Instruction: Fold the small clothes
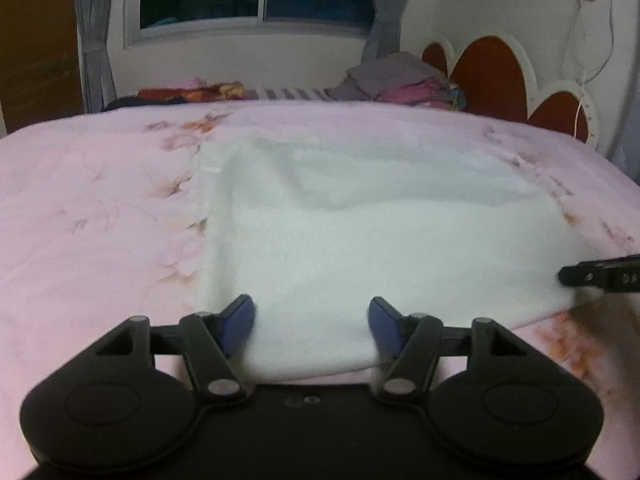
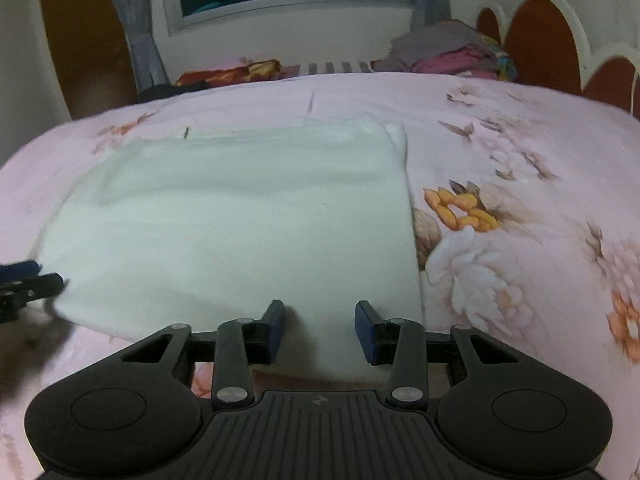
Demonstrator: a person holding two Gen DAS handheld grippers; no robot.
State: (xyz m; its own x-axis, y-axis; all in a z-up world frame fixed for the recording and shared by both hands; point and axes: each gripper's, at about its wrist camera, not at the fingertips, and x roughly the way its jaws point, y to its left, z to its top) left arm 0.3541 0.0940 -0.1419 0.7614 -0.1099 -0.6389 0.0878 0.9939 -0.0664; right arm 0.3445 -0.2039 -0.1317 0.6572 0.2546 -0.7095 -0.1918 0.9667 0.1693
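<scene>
Tilting down over white cloth [image 1: 360,220]: left gripper [image 1: 312,320] and right gripper [image 2: 320,326] (jaws apart, nothing gripped).

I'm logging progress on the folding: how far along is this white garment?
Done: the white garment lies flat as a rectangle on the pink bedspread. In hand: left gripper and right gripper stand open over its near edge, nothing pinched. Left: any further fold.

left gripper [image 1: 312,322] gapes over white cloth [image 1: 380,224] on pink bedspread [image 1: 88,208].
</scene>
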